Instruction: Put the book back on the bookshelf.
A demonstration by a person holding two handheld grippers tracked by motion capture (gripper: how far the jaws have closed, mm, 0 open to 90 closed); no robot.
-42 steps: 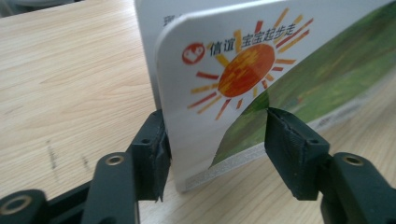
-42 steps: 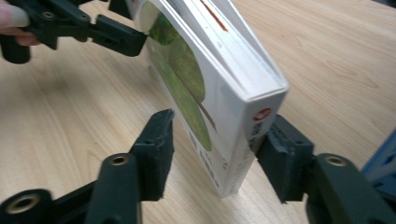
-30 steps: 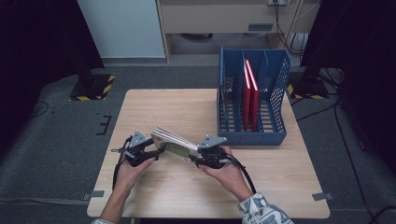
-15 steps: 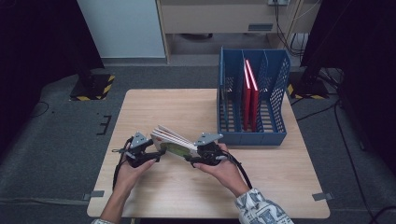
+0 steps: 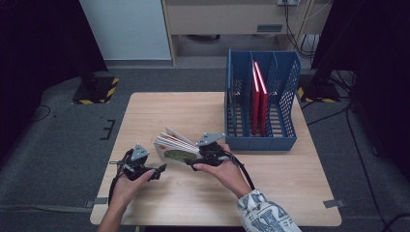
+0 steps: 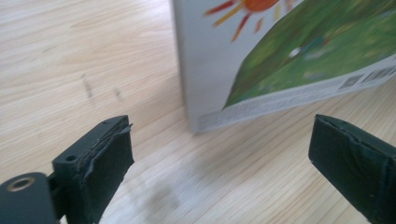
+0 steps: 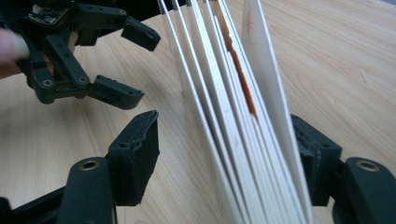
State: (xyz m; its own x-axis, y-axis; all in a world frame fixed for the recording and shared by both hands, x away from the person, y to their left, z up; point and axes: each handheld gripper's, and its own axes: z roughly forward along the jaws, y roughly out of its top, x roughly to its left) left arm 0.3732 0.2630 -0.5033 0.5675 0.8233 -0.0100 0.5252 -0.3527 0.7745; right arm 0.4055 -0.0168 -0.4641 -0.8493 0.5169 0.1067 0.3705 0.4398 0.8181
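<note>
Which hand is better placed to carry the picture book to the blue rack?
Right, probably. The right gripper has the picture book between its open jaws and sits nearer the blue rack. The left gripper is open, clear of the book, on the far side.

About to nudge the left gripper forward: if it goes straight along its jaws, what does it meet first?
Probably the picture book's near corner, standing on the table just ahead of the open left gripper; the gap is hard to gauge.

The picture book's [image 6: 280,60] cover runs off the left gripper view's top and right edges.
</note>
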